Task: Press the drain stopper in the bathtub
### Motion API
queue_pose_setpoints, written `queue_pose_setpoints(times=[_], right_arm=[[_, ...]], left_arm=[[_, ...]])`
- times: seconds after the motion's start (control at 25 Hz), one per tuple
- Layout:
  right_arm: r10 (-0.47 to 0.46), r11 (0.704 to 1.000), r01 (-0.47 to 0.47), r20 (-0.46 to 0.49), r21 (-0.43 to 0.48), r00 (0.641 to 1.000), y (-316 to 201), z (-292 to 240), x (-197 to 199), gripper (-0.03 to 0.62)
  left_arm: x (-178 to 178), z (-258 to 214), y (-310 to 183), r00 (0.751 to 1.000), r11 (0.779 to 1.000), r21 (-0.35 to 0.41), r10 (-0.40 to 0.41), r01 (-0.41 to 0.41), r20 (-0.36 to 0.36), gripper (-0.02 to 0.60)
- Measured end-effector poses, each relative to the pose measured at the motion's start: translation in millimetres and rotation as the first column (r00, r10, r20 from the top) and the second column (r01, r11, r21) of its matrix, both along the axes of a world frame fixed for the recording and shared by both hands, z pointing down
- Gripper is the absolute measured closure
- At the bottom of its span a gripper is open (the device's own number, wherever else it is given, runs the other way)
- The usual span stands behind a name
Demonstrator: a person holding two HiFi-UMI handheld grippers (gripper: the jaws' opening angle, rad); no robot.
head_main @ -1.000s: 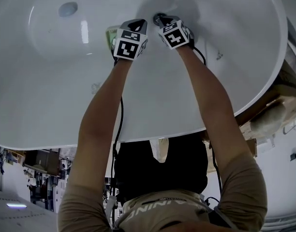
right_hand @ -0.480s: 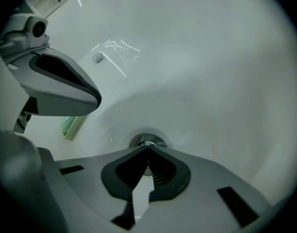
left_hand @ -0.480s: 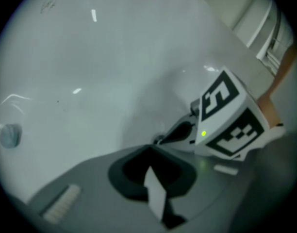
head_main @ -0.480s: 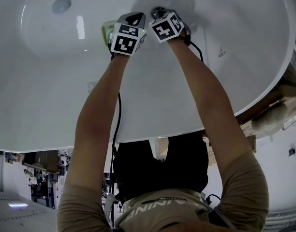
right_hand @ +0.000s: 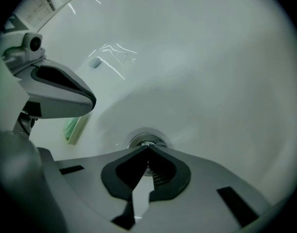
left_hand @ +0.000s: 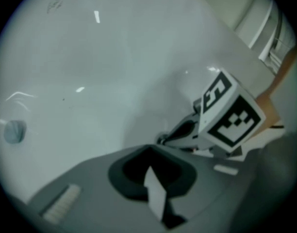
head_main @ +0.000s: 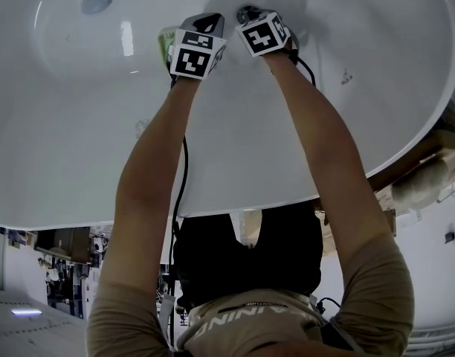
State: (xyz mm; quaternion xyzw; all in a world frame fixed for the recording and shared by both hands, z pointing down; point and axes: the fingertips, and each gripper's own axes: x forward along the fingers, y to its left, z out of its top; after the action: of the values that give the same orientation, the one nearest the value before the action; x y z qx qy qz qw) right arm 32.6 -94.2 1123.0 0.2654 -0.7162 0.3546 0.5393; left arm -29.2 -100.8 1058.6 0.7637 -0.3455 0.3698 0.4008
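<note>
Since half a second ago the right gripper (head_main: 249, 15) has shifted only slightly, its marker cube turned a little, and it stays at the drain with the left gripper (head_main: 203, 22) just beside it. Both arms reach down into the white bathtub (head_main: 376, 88), whose near rim curves across the head view. The drain stopper (right_hand: 147, 141) sits on the tub floor, well away from the near rim, a small chrome round in a shallow dip. In the right gripper view the jaws are closed, their tips meeting right at the stopper's near edge; whether they press on it or sit just above it cannot be told, and nothing is clamped between them. The left gripper's jaws are likewise brought together in its own view, tips meeting with nothing between them, above bare white tub floor beside the drain. A pale green object (right_hand: 75, 127) lies on the tub floor just behind the left gripper, on the side away from the stopper; what it is cannot be made out. A round overflow fitting (head_main: 97, 1) sits on the tub wall, well apart from both grippers.
</note>
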Motion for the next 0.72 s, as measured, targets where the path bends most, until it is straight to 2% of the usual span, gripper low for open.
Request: queue_pose_setpoints(times=[0.16, 0.36, 0.56, 0.72], right_arm=[[-0.006, 0.998, 0.007, 0.022, -0.058, 1.0, -4.3, -11.9, -4.0, 0.585], [-0.01, 1.0, 0.01, 0.029, -0.016, 1.0, -3.7, -38.4, 0.0, 0.586], [0.023, 0.999, -0.022, 0.04, -0.034, 0.999, 8.7, -81.2, 12.4, 0.586], [-0.028, 0.999, 0.025, 0.062, 0.044, 0.998, -1.6, -133.7, 13.9, 0.586]], left_arm=[[-10.4, -6.8, 3.2, 0.999, 1.0, -0.012, -0.015, 0.015, 0.03, 0.58], [-16.2, -31.9, 1.0, 0.999, 1.0, -0.004, -0.014, 0.014, 0.044, 0.58], [-24.8, -72.9, 0.9, 0.998, 1.0, -0.002, -0.011, 0.011, 0.063, 0.58], [-26.7, -116.3, -7.2, 0.997, 1.0, 0.027, -0.008, 0.006, 0.074, 0.58]])
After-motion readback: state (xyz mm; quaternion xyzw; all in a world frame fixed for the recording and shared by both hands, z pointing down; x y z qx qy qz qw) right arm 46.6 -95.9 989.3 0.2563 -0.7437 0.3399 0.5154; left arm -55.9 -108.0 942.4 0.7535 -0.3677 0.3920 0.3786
